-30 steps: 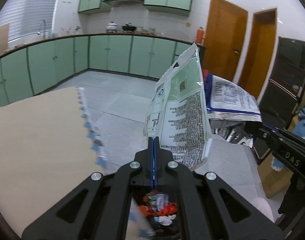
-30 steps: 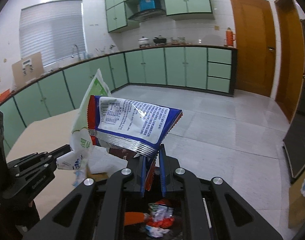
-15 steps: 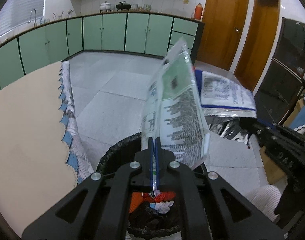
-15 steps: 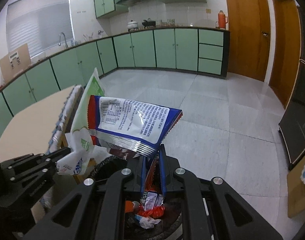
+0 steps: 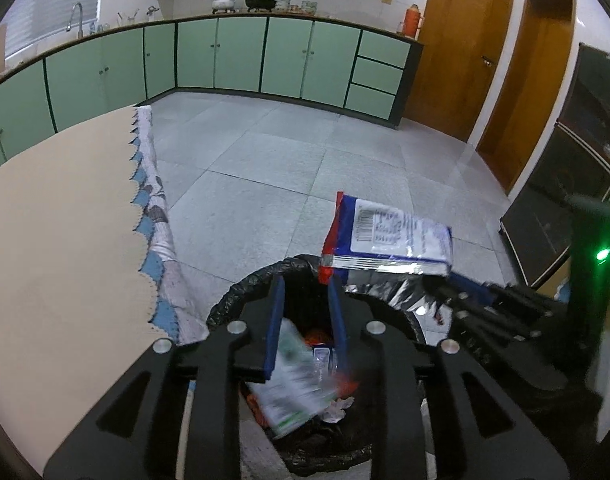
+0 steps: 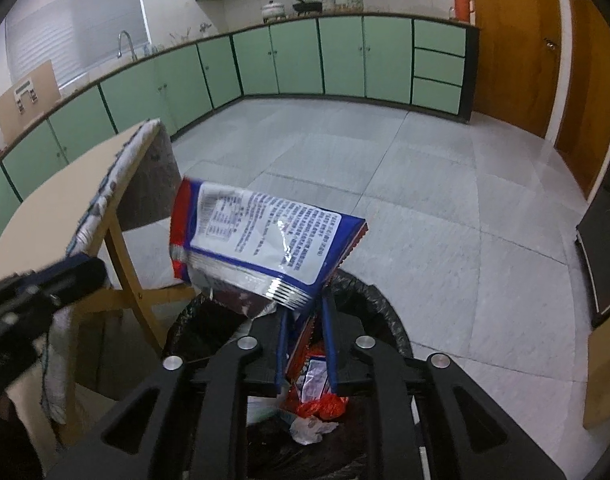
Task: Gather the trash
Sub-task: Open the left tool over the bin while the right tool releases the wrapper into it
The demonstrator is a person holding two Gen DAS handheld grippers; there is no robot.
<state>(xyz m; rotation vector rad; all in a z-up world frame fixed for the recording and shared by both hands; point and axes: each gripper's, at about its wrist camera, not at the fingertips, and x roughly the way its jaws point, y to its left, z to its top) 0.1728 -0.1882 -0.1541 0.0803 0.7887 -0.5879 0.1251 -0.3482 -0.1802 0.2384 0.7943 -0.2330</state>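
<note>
The blue-and-white foil snack packet [image 6: 261,248] lay crosswise above the right tool [image 6: 305,328], its lower corner between jaws just opening, directly over the black-lined trash bin [image 6: 381,312]. The left tool [image 5: 305,308], jaws spreading, had nothing between them; the green-and-white wrapper [image 5: 293,384] lay below in the bin.

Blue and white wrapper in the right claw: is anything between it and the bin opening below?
Nothing visible does. The blue and white wrapper hangs right over the black-lined bin, whose mouth is open, holding only loose trash. The right claw is opening, wrapper between its jaws.
</note>
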